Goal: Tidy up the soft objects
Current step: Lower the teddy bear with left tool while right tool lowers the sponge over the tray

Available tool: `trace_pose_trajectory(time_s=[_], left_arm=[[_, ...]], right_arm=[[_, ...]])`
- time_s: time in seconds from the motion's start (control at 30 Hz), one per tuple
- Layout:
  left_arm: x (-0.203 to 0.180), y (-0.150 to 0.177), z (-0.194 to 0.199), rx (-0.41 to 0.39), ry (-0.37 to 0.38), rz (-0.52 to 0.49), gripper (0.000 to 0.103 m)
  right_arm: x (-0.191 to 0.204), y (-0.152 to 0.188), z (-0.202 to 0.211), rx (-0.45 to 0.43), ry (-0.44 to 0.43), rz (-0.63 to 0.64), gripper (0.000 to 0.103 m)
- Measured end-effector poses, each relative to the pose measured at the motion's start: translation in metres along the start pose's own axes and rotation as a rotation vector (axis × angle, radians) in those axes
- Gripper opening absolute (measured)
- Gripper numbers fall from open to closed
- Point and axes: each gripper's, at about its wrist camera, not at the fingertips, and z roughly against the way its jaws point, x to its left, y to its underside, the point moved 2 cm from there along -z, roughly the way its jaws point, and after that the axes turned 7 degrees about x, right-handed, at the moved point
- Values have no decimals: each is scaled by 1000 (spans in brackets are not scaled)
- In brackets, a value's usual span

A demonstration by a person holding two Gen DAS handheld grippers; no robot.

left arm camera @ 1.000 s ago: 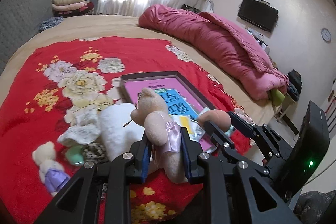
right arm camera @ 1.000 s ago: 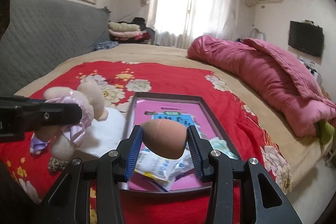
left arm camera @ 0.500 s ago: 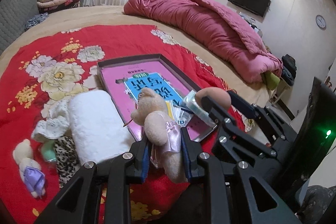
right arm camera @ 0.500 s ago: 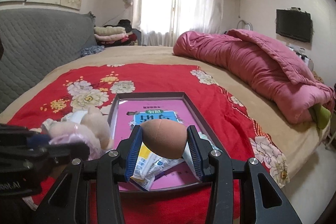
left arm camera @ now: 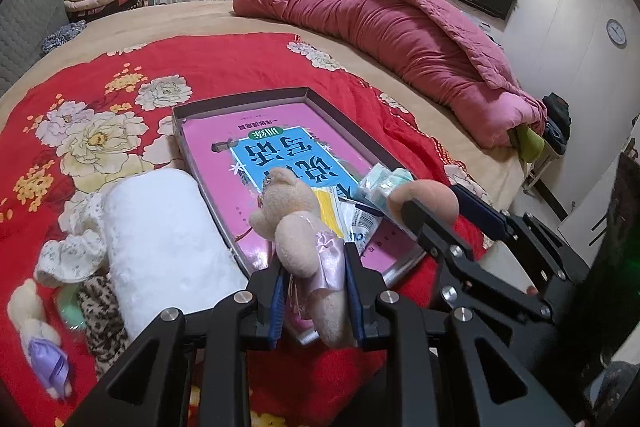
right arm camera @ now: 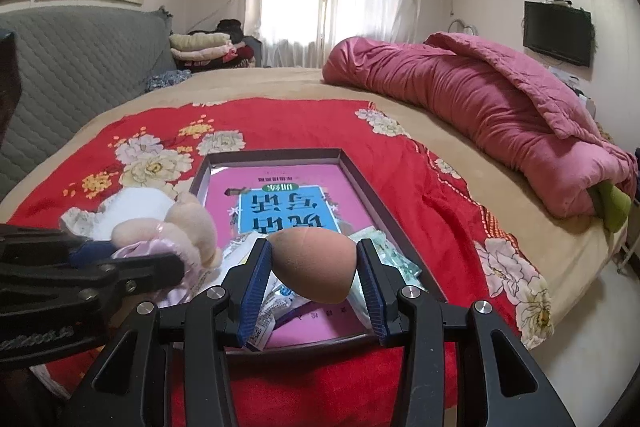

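Two soft things are held above the dark tray (right arm camera: 362,183) on the red floral bedspread (left arm camera: 224,67) — the left hand-held gripper (left arm camera: 316,289) clamps a beige teddy bear (left arm camera: 298,227), the right hand-held gripper (right arm camera: 314,283) pinches a tan makeup sponge (right arm camera: 314,261). Beside the tray lie a white rolled towel (left arm camera: 160,239) and a second small bear (left arm camera: 36,339).

Tray (left arm camera: 352,131) far half free, wrappers (right arm camera: 280,303) near
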Motion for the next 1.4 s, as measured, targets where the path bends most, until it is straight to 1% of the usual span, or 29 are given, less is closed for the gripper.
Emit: trace_pose_trajectory(time_s=[0.23, 0.5, 0.87, 1.1, 1.4], left_arm=[[4, -4, -22, 21, 6, 16, 26], [6, -4, -32, 34, 9, 12, 26], [4, -9, -37, 37, 4, 6, 26], [4, -9, -38, 38, 0, 3, 26], [7, -10, -39, 43, -9, 7, 26]], right_arm=[[-2, 2, -12, 35, -4, 1, 45], [-4, 3, -23, 69, -6, -3, 45], [-7, 8, -39, 134, 7, 5, 45], [-8, 10, -49, 176, 0, -5, 45], [-13, 12, -51, 191, -29, -25, 48]])
